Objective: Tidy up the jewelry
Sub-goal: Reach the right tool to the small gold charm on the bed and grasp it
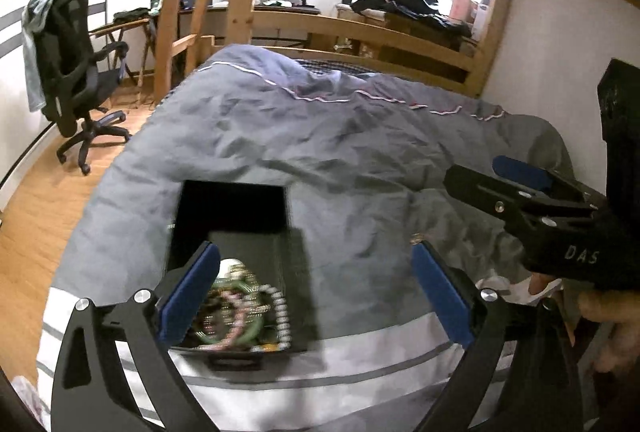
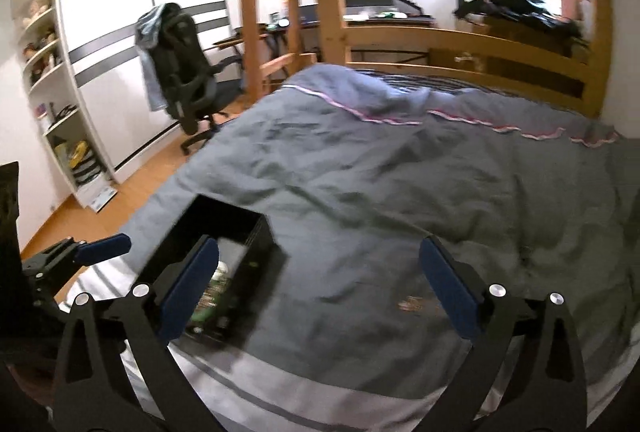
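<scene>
Left claw (image 1: 316, 292) wide open, empty | jewelry box (image 1: 236, 272) under its left finger

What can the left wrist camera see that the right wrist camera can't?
Only the left wrist view shows the beads piled in the black box, and a hand. Only the right wrist view shows the white shelves and a small brownish piece on the duvet. Both show the box, duvet and black chair.
</scene>
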Available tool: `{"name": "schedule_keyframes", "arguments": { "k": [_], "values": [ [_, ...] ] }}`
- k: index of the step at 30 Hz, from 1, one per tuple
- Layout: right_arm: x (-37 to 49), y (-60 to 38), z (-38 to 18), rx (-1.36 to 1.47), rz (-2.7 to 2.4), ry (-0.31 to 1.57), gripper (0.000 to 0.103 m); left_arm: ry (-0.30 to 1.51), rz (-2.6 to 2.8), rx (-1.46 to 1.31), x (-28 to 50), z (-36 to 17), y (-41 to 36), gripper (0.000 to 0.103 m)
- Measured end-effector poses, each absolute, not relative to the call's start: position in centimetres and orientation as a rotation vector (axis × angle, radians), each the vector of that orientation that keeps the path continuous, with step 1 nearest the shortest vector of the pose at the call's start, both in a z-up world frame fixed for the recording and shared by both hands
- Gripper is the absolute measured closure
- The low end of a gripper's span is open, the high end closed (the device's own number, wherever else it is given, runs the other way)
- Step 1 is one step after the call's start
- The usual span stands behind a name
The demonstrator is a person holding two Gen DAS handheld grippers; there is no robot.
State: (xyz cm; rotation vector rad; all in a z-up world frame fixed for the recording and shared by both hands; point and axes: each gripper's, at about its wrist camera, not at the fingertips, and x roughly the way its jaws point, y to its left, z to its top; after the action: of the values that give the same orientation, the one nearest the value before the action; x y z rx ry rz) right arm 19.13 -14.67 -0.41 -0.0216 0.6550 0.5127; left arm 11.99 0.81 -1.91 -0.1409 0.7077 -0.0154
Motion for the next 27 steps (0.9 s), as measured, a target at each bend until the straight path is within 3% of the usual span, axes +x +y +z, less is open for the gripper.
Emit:
{"name": "schedule_keyframes", "arguments": {
  "k": [6, 7, 8, 10, 14, 21, 27],
  "values": [
    [20.6, -19.4, -3.0, 0.031, 0.475, 0.68, 0.007, 0.708, -0.033, -0.108, 13.9, -3.0, -2.6, 0.008],
    [20.9, -19.9, -3.7, 0.04, 0.475, 0.692, 0.016, 0.709, -0.044, -0.101, 14.6, -3.5, -3.2, 0.008],
    [21.4, -20.2, -4.7, 0.037, 0.472, 0.716, 0.032, 0.711, -0.048, -0.098, 15.0, -3.8, -3.5, 0.008],
    [22.0, -20.4, -6.4, 0.018, 0.464, 0.755, 0.046, 0.72, -0.054, -0.105, 16.2, -4.7, -4.1, 0.008],
    [23.3, -20.1, -9.8, -0.003, 0.497, 0.809, 0.064, 0.734, -0.073, -0.102, 18.2, -6.4, -4.9, 0.008],
    [26.1, -19.5, -15.4, -0.005, 0.517, 0.876, 0.066, 0.787, -0.088, -0.101, 22.5, -10.2, -5.6, 0.008],
    [27.3, -20.3, -17.8, 0.074, 0.485, 0.912, 0.093, 0.812, -0.075, -0.034, 23.3, -12.4, -6.6, 0.008]
  ]
}}
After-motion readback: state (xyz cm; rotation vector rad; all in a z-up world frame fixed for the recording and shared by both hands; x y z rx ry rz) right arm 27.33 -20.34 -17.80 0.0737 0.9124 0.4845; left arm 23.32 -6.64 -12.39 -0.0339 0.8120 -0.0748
